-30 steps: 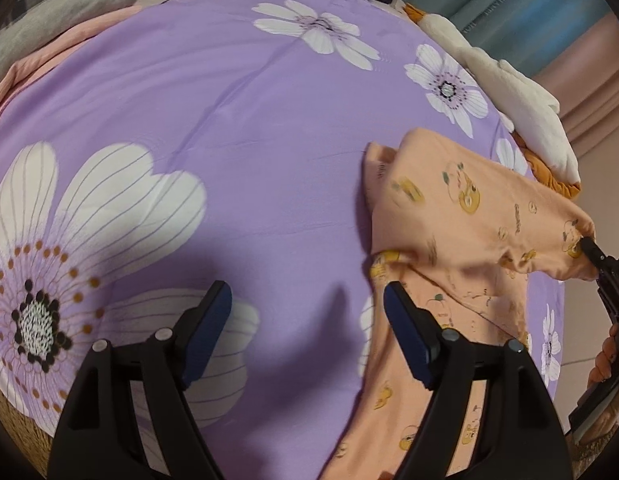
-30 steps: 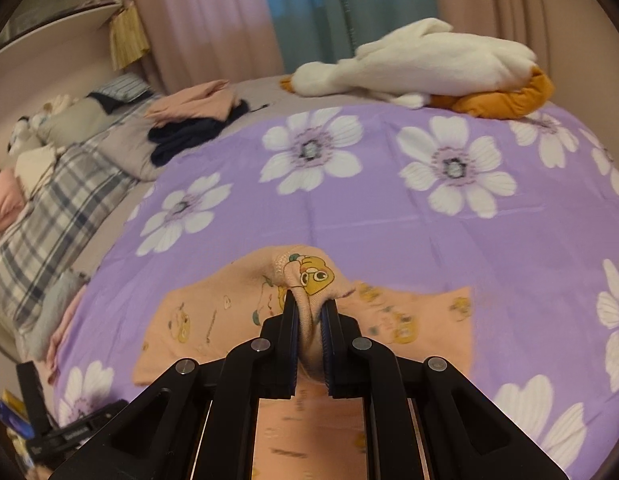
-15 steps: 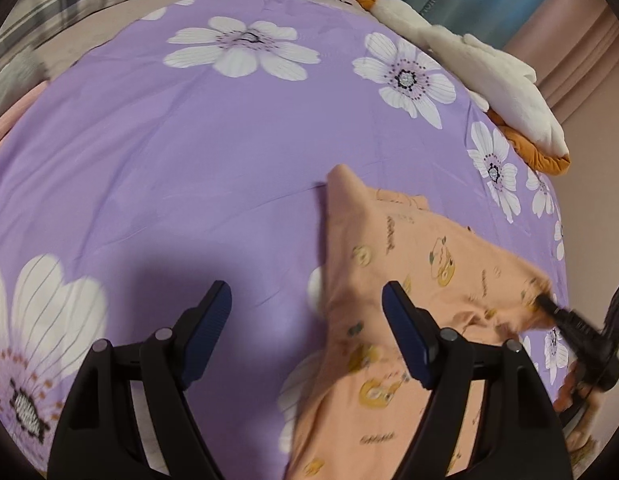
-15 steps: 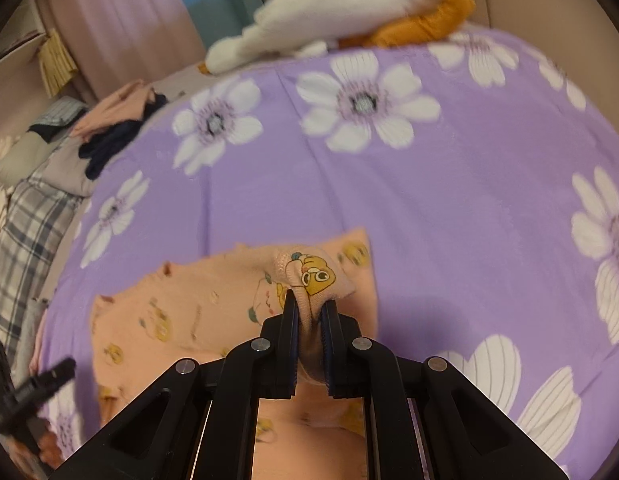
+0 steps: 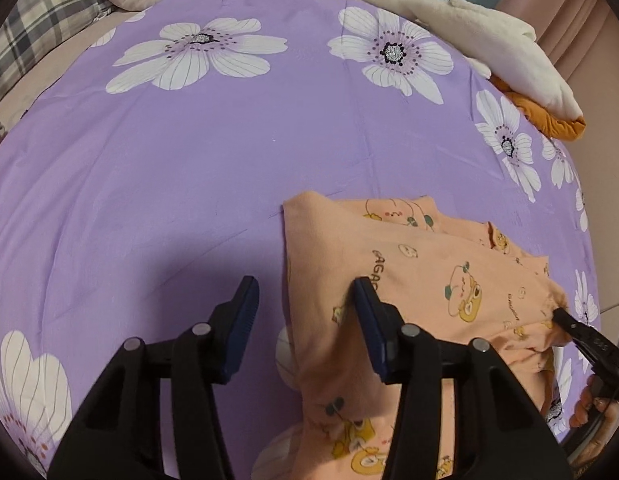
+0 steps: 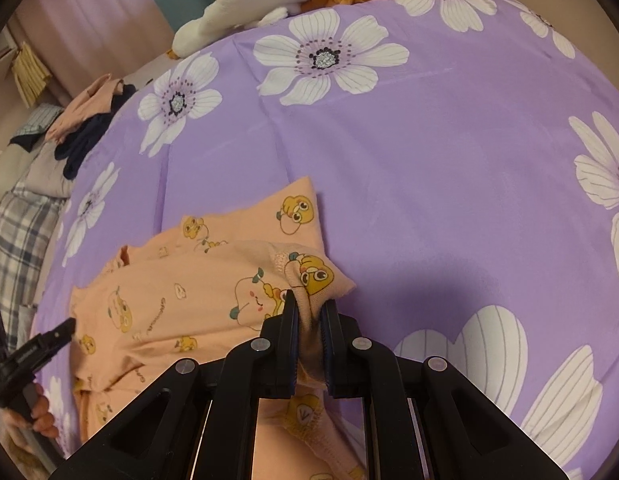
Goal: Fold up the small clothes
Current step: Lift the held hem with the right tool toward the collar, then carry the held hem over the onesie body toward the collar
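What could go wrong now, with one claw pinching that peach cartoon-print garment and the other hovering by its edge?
1. The left claw, whose jaws have just been closing, has only the peach garment's edge between them; it may miss, or snag the purple flowered sheet too.
2. The right claw pinches a small bunched hem; a tug could slip it free.
3. The garment lies rumpled, so creases may get folded in.

A purple flowered bedsheet (image 5: 189,160) bears a white-and-orange plush toy (image 5: 489,40) and dark clothes (image 6: 85,136).
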A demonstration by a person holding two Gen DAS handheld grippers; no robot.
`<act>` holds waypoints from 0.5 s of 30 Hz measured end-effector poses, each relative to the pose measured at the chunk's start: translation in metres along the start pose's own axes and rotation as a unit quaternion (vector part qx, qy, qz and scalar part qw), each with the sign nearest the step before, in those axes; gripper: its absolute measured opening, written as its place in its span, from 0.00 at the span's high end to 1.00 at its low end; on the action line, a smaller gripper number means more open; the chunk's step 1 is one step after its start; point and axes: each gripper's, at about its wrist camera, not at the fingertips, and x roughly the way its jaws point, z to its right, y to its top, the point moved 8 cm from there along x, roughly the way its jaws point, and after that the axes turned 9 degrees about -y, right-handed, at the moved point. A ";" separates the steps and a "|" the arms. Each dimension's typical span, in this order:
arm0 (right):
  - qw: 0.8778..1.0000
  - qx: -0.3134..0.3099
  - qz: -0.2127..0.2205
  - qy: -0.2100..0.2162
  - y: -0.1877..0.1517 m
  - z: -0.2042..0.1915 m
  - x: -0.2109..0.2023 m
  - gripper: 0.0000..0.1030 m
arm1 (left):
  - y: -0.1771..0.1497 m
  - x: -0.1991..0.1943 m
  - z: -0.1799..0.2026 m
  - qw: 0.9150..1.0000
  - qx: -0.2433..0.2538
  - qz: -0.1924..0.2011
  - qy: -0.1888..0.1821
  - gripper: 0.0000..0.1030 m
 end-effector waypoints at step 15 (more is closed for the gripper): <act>0.999 0.017 -0.047 0.020 -0.005 0.014 0.000 0.76 | 0.004 0.025 -0.008 1.000 0.014 -0.016 0.018 0.48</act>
